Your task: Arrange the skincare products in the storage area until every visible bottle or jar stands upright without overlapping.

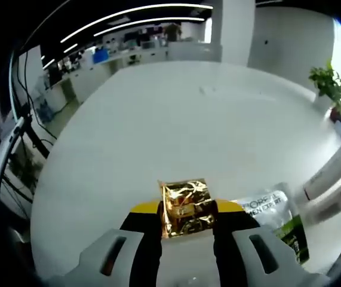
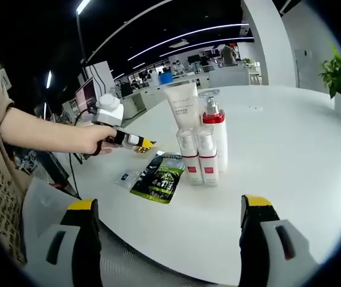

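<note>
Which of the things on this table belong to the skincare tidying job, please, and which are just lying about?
Job:
- white tube, upright
- red-collared pump bottle, upright
- two small bottles, upright
- gold sachet, clamped in the left gripper
- green-and-black sachet, lying flat

Lying about:
- potted plant
- office desks behind

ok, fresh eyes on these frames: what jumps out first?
In the left gripper view, a crinkled gold foil sachet sits clamped between the left gripper jaws, just above the white table. In the right gripper view, a tight upright cluster stands mid-table: a white tube, a red-collared pump bottle and two small bottles in front. A dark green sachet lies flat to their left, with the right gripper open and empty.
</note>
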Motion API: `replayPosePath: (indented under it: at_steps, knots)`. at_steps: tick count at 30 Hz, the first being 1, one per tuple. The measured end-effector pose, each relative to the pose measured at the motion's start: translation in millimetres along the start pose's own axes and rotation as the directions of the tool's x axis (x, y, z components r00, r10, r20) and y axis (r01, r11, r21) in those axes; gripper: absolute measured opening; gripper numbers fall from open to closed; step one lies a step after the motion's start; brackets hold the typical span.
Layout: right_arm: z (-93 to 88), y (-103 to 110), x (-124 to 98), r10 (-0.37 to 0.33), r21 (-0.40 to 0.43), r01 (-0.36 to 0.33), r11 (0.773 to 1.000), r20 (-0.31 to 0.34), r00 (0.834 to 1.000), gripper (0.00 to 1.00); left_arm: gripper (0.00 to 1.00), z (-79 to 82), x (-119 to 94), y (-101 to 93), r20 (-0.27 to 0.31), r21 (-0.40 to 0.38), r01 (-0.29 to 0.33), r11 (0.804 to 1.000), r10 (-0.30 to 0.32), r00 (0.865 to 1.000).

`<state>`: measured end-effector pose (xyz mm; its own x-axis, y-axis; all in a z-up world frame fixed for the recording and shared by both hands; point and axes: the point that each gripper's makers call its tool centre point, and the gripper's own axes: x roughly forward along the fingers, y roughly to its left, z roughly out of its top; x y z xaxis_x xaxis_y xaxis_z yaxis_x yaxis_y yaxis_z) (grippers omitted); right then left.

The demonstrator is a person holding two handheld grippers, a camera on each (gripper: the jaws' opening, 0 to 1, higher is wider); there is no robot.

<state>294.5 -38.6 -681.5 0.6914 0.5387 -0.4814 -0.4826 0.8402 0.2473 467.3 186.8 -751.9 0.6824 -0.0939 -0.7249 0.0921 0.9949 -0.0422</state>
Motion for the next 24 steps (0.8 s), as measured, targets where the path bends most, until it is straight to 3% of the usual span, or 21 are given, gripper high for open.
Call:
replayPosePath:
  at_steps: [13,24]
  knots:
    - [-0.2,1.3,0.1,0.002,-0.012,-0.002,1.0,-0.004,1.0,0.99,0.3,-21.3,-12.8,-5.4,-0.021,-0.001,0.012,1.0,-0.012,1.0]
    - [-0.8,1.0,0.3,0.001,-0.013,-0.001,1.0,-0.008,1.0,0.99,0.3,-29.7,-5.3,-10.6,-0.044,0.009,0.021,1.0,-0.021,0.999]
